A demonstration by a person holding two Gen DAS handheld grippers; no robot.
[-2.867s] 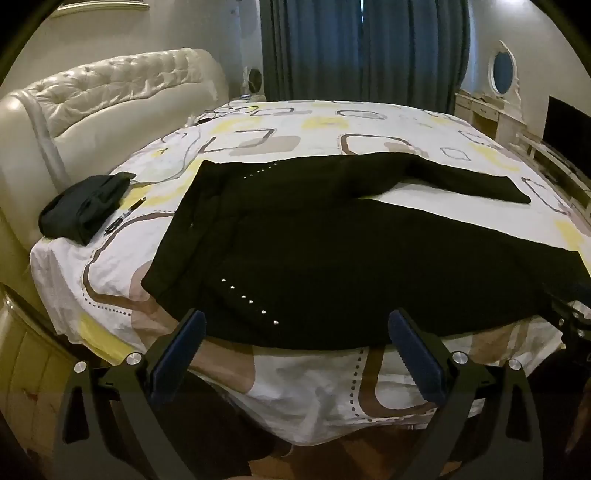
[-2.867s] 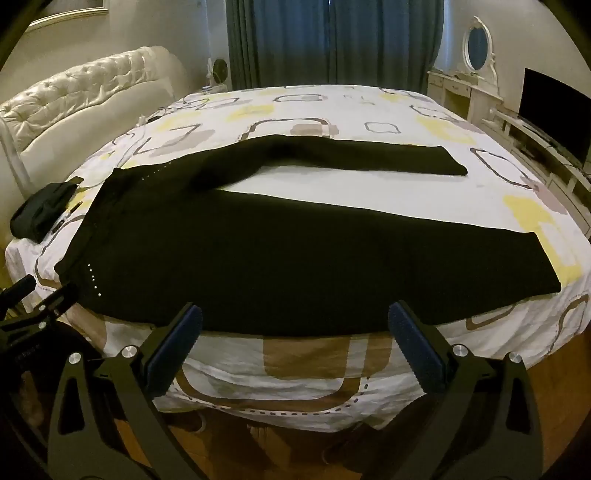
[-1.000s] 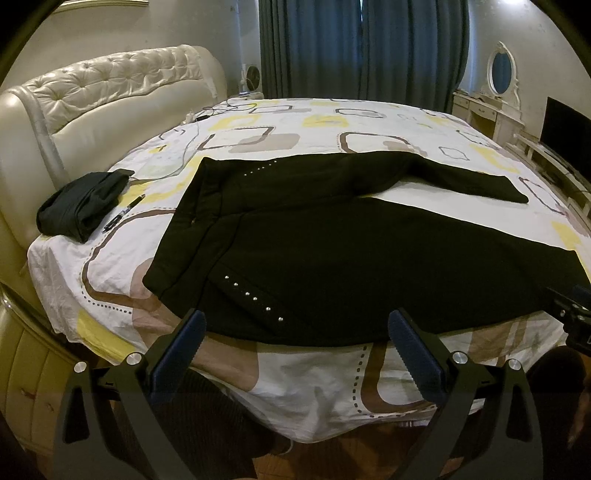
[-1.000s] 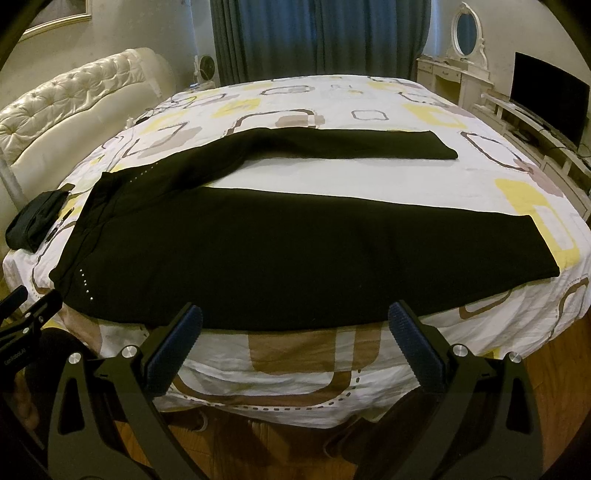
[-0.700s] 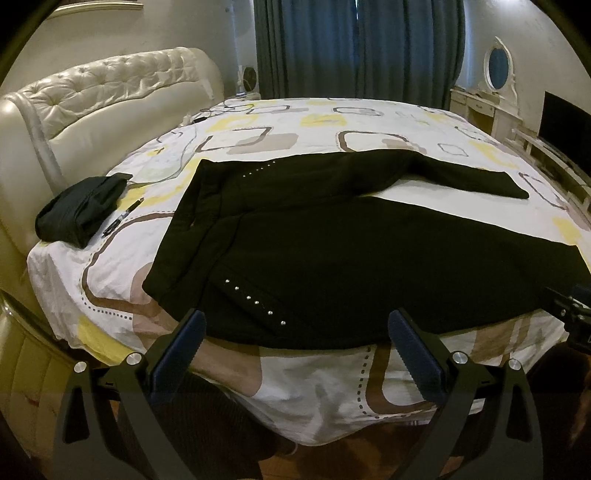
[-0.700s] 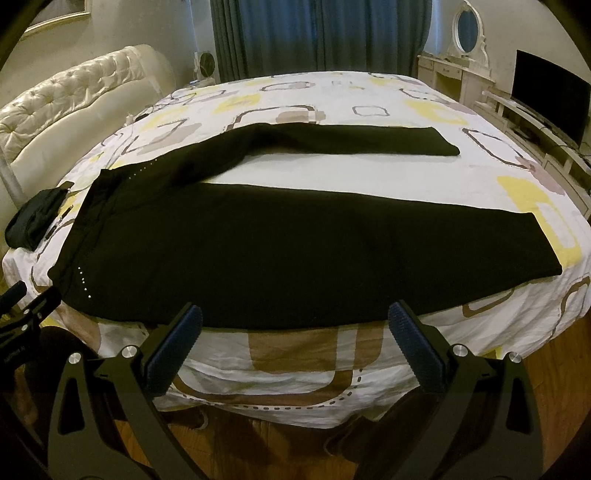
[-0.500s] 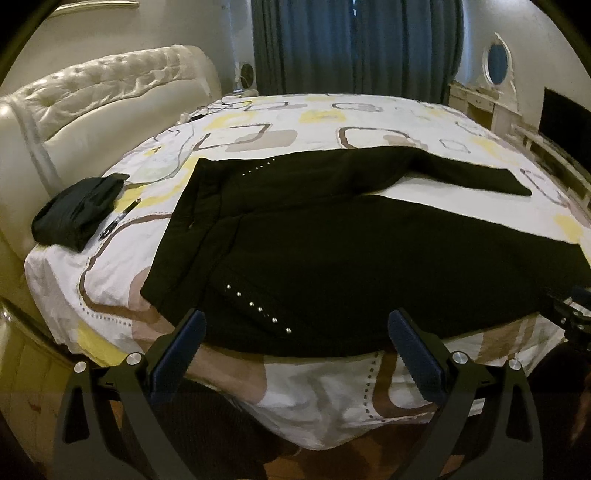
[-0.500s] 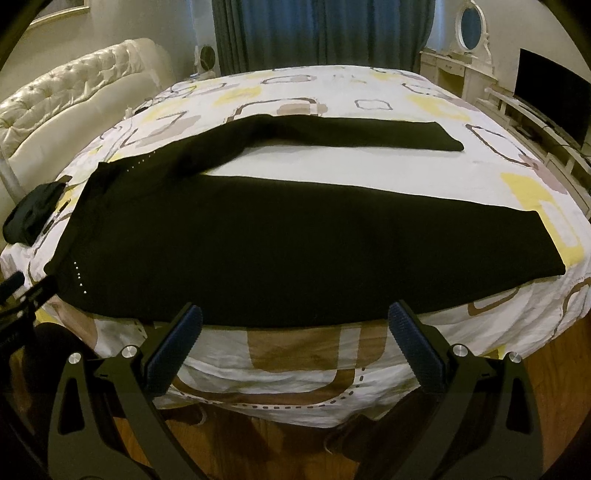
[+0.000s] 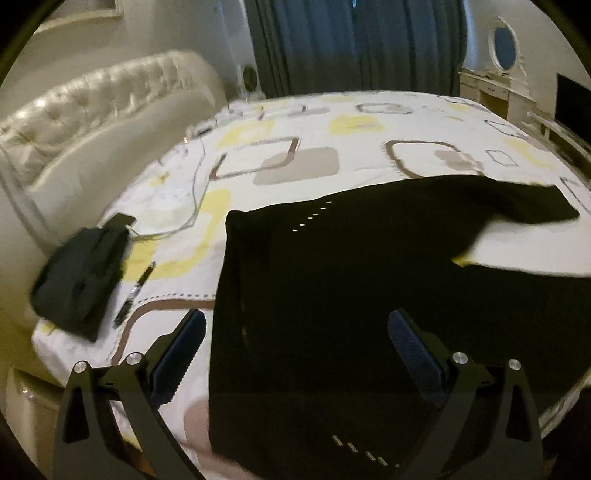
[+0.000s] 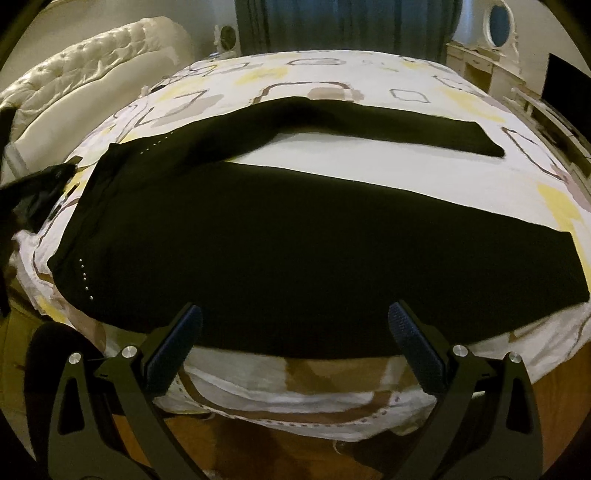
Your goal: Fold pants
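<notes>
Black pants (image 10: 258, 236) lie spread flat on the bed, waist to the left, the two legs splayed apart to the right. In the left wrist view the pants (image 9: 351, 295) fill the lower middle, with small studs near the waist. My left gripper (image 9: 295, 332) is open and empty, low over the waist end. My right gripper (image 10: 293, 325) is open and empty, just before the near edge of the near leg. The left gripper (image 10: 40, 184) shows as a dark blurred shape at the left edge of the right wrist view.
The bed has a patterned white sheet (image 9: 303, 147) and a cream tufted headboard (image 9: 92, 107). A folded dark garment (image 9: 81, 273), a pen (image 9: 135, 291) and a white cable (image 9: 192, 199) lie left of the waist. A dresser with oval mirror (image 10: 498, 22) and a TV (image 10: 565, 99) stand at right.
My left gripper has moved forward and down over the waist end; the pants look much larger. My right gripper has moved closer to the near leg. Both stay open.
</notes>
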